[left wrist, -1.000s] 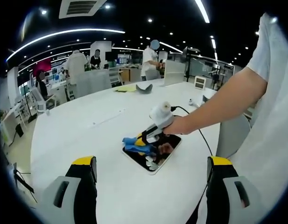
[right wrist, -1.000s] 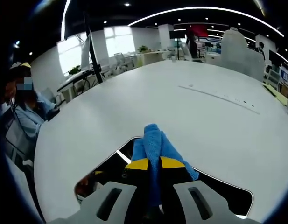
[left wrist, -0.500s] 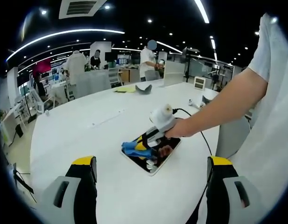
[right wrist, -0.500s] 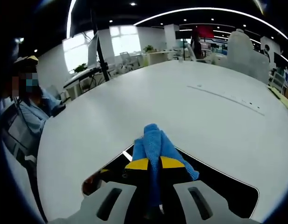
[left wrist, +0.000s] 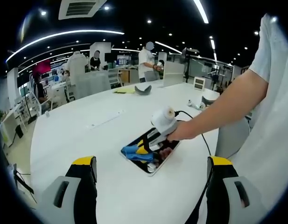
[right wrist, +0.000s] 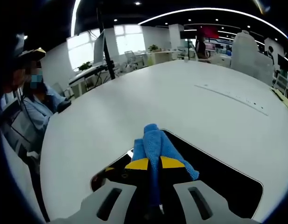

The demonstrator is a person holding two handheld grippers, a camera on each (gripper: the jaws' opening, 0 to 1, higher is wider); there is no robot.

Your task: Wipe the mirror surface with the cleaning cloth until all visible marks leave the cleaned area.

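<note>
While its jaws pinch the blue cloth [right wrist: 155, 145], the right gripper [right wrist: 154, 163] presses it onto the mirror [right wrist: 228, 179], the cloth's long axis running forward along the jaws. On the white table [left wrist: 87, 135], the mirror lies flat beneath the cloth. Apart from the mirror, the left gripper [left wrist: 151, 163] hangs with jaws spread wide.

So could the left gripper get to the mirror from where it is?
Probably yes. The left gripper hangs open above bare table, with nothing between it and the mirror. But the right gripper is already there, pressing the cloth on the glass, so it would crowd that one.
</note>
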